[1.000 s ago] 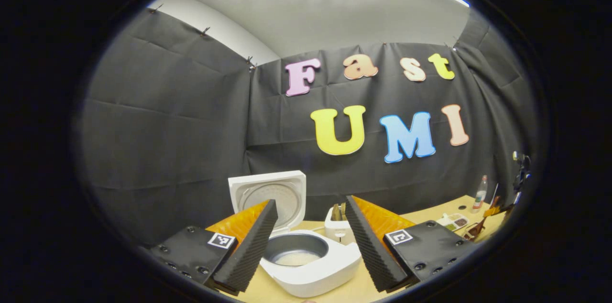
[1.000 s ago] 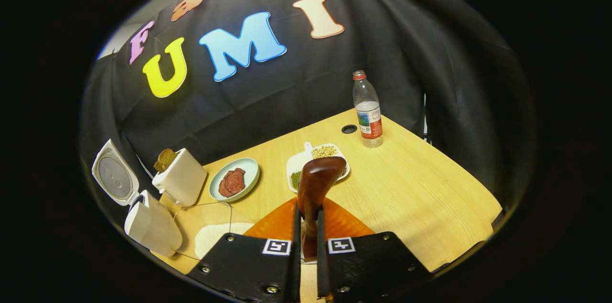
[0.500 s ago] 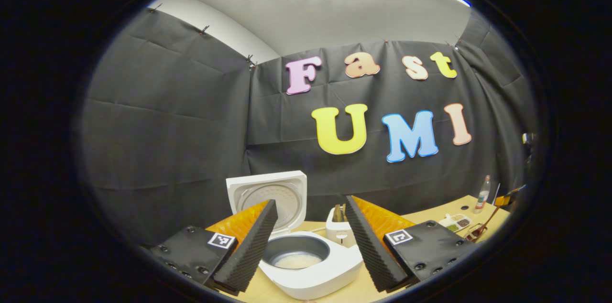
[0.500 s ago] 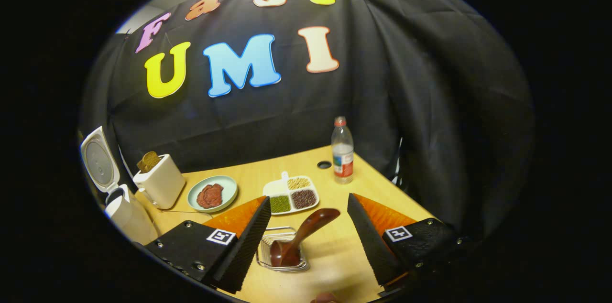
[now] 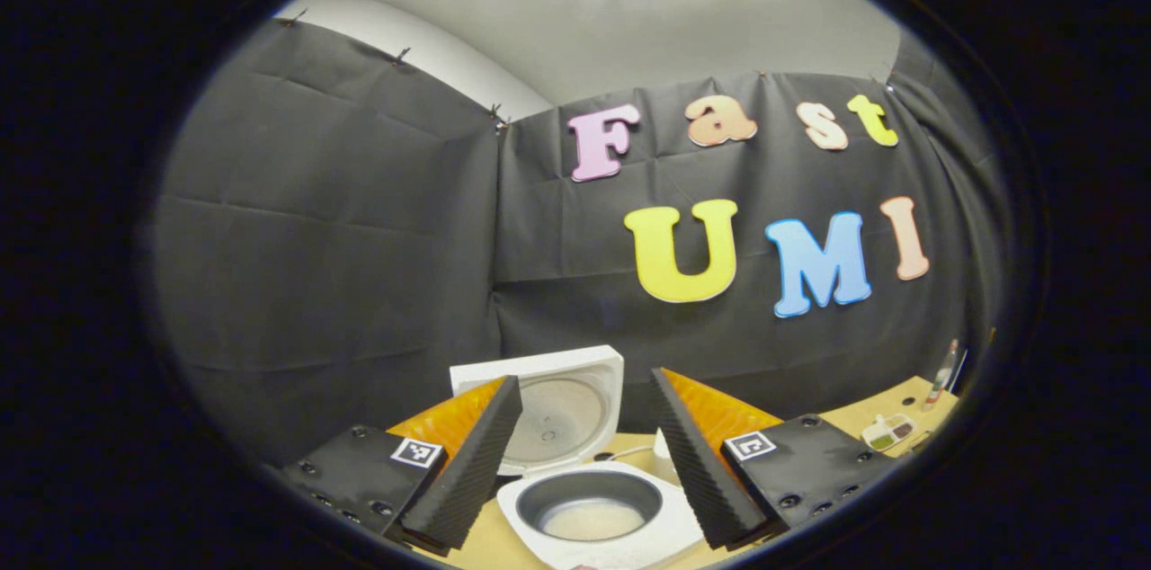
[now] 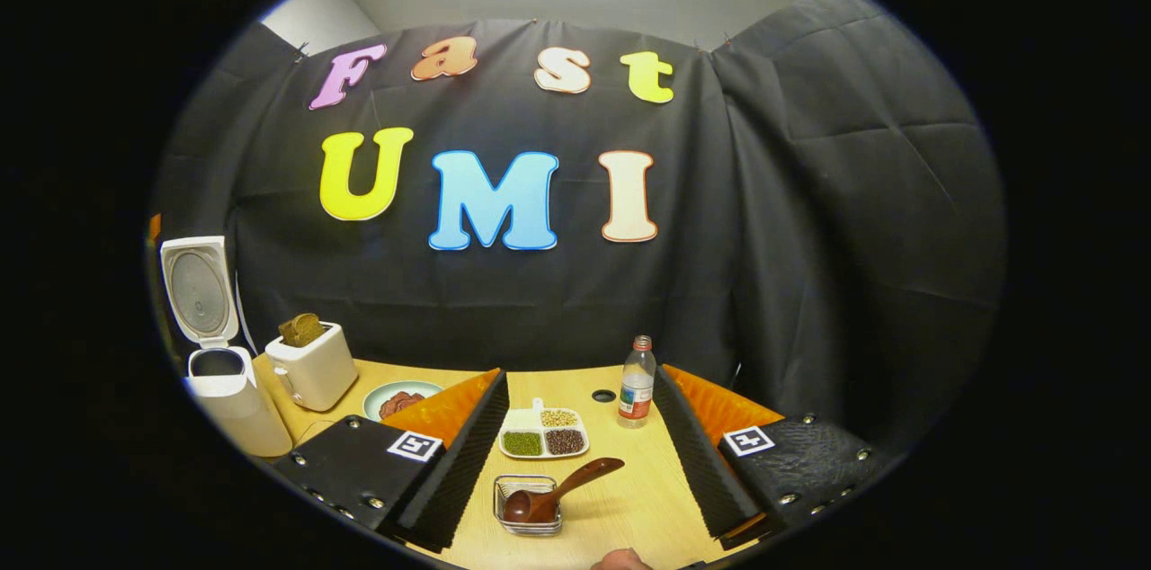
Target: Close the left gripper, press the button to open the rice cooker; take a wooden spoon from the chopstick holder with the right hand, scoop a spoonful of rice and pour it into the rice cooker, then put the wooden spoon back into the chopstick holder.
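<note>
Wooden spoon [image 6: 557, 491] lay bowl-down in the wire chopstick holder [image 6: 528, 505] on the bench [image 6: 629, 498], between the spread right claw [image 6: 575, 462]. Left claw [image 5: 584, 453], also spread, hovered over the open rice cooker [image 5: 598, 516]. Propped loosely, the spoon might tip out if nudged.

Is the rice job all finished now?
Nearly, it looks like. The cooker is open with its lid up, and there is rice in the pot. The spoon rests with its bowl in the wire holder on the table. Both the left gripper and right gripper are open, holding nothing. No step looks left.
</note>
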